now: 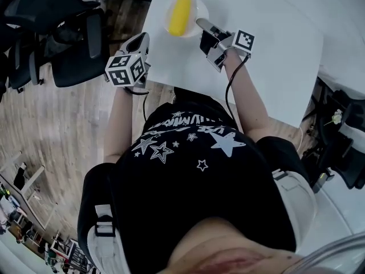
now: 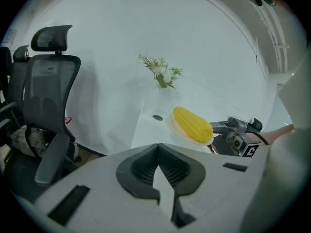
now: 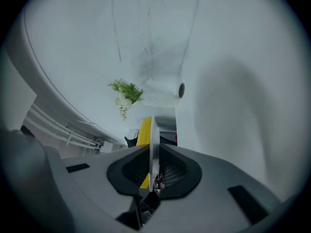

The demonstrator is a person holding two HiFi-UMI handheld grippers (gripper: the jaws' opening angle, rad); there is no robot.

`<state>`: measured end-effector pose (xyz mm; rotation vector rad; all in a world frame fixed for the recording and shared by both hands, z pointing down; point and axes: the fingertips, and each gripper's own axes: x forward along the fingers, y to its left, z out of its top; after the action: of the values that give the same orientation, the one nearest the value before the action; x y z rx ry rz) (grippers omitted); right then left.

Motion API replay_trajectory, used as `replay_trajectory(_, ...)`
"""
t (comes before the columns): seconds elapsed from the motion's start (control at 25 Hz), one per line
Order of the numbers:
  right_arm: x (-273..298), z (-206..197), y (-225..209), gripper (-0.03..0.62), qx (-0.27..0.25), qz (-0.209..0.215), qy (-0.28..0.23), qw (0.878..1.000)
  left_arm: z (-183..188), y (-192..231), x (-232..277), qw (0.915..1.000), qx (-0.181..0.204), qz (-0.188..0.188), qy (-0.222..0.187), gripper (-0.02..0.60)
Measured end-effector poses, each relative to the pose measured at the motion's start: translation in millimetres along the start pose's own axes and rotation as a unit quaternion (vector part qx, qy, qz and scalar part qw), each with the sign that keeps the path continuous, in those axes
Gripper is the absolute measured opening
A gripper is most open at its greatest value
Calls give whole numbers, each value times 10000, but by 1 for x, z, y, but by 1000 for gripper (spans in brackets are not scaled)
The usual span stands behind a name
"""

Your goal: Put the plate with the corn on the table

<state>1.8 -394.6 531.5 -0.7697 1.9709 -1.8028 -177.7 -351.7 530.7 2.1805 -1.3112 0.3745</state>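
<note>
A yellow corn cob (image 1: 181,13) lies on a small white plate (image 1: 199,7) over the far left part of the white table (image 1: 274,50). My right gripper (image 1: 201,23) is shut on the plate's near rim. In the right gripper view the plate (image 3: 152,132) stands edge-on between the pads, with the corn (image 3: 145,130) on its left. The left gripper view shows the corn (image 2: 193,124), the plate (image 2: 176,129) and the right gripper (image 2: 224,128) from the side. I cannot tell whether the plate touches the table. My left gripper (image 1: 140,40) hangs shut and empty by the table's left edge.
Black office chairs (image 1: 68,33) stand on the wooden floor left of the table. A clear vase with white flowers (image 2: 162,74) sits on the table beyond the plate, with a small dark round spot (image 2: 158,117) near it.
</note>
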Motion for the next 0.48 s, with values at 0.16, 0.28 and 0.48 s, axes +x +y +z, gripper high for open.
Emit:
replay_trajectory(0.16,21,12,-14,38,27,-56,63,10000,4,11,17,9999,-13,66,81,6)
replay_trajectory(0.28,32,19,-22,37,64,-110,108,9999,5,14,28,9998,-43,99,151,6)
replay_trajectory(0.48,52,29,-33,37,37,-187,174,9997,5,18,48,9996,-116,78,251,6)
